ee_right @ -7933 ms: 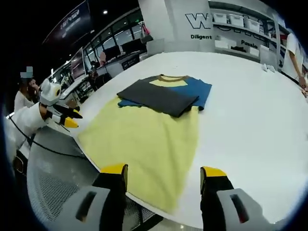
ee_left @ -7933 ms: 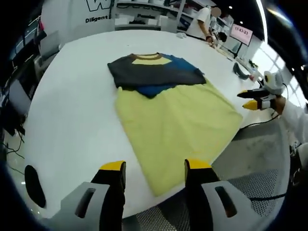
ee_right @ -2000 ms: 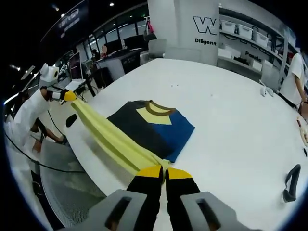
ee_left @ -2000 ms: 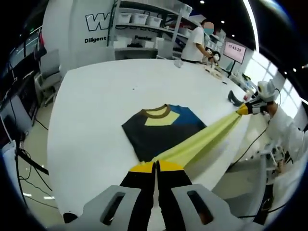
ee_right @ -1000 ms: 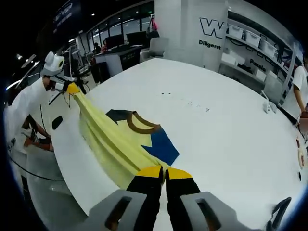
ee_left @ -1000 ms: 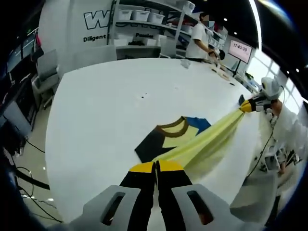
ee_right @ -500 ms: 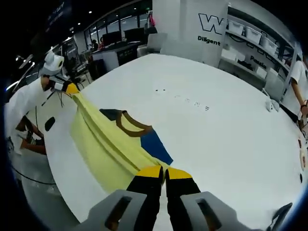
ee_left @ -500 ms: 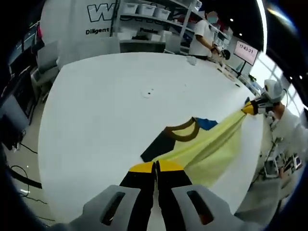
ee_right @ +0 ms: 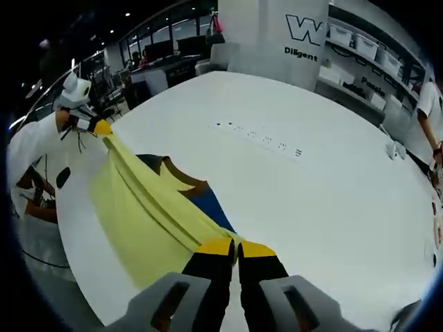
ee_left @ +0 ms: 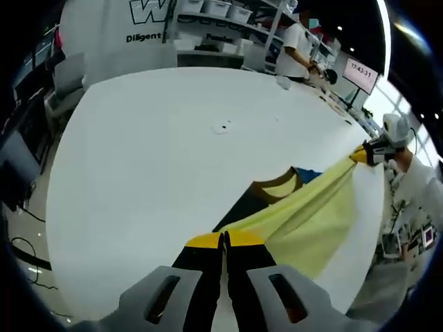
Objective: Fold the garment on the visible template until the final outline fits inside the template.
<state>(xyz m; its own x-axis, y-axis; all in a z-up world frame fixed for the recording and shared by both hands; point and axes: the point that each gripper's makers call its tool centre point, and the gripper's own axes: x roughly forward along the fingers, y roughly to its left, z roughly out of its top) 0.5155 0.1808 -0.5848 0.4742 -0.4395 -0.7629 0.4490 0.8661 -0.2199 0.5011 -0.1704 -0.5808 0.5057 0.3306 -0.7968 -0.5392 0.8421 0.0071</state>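
Yellow cloth, the lower part of the garment (ee_left: 304, 218), hangs stretched in the air between the two grippers. The left gripper (ee_left: 223, 240) has its jaws together, clamped on one corner of the hem, and the right gripper (ee_right: 237, 247) is clamped the same way on the other corner. Holding both corners taut keeps the hem straight, which looks like the way to carry the yellow half up and over the dark and blue upper part with its brown collar (ee_right: 181, 181). That upper part lies flat on the white table (ee_left: 145, 138), near the edge closest to the person. In the left gripper view the right gripper shows at the far end of the cloth (ee_left: 361, 155); in the right gripper view the left gripper shows likewise (ee_right: 102, 128).

No template outline can be made out on the table. On the wall (ee_right: 304, 34) behind, a large "W" stands above a word beginning "Diligent"; smaller lettering further along is too blurred to read.
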